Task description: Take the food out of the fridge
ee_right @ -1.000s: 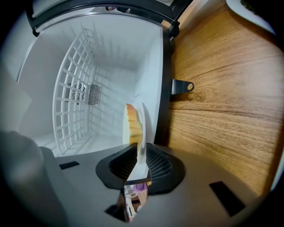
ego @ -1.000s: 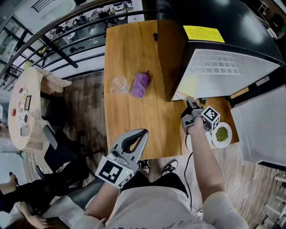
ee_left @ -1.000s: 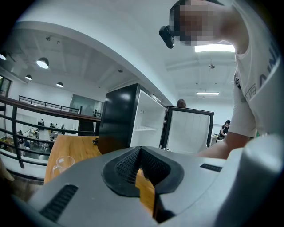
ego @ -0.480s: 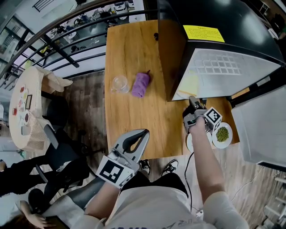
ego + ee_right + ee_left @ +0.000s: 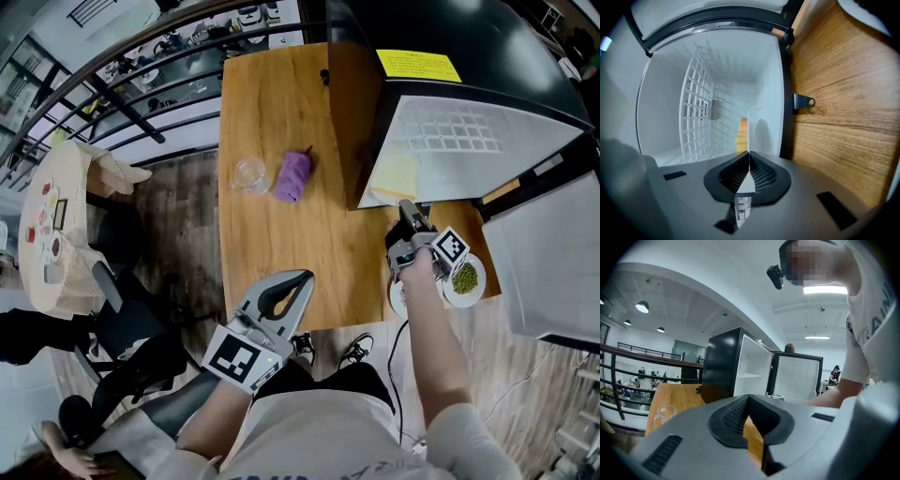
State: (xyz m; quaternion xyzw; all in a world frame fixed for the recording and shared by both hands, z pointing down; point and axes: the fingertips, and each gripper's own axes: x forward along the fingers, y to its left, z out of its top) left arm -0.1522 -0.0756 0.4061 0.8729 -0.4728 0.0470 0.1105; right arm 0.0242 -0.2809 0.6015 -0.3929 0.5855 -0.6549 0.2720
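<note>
A black fridge (image 5: 367,112) stands open on the wooden table (image 5: 272,244). My right gripper (image 5: 407,210) reaches into the bottom of its white inside. In the right gripper view this gripper (image 5: 749,158) is shut on the thin rim of a white plate (image 5: 748,133), seen edge-on. Yellow-orange food (image 5: 742,131) shows beside that rim, and in the head view as a pale yellow patch (image 5: 396,176). My left gripper (image 5: 292,281) hangs at the table's front edge. Its jaws meet at the tips (image 5: 748,398) with nothing between them.
The fridge door (image 5: 553,267) stands open at the right. A white plate of green peas (image 5: 465,279) and another white plate (image 5: 401,298) sit under my right wrist. A purple item (image 5: 292,176) and a glass cup (image 5: 249,175) lie mid-table.
My right gripper has shifted slightly to the right at the fridge opening. The left gripper has stayed in place.
</note>
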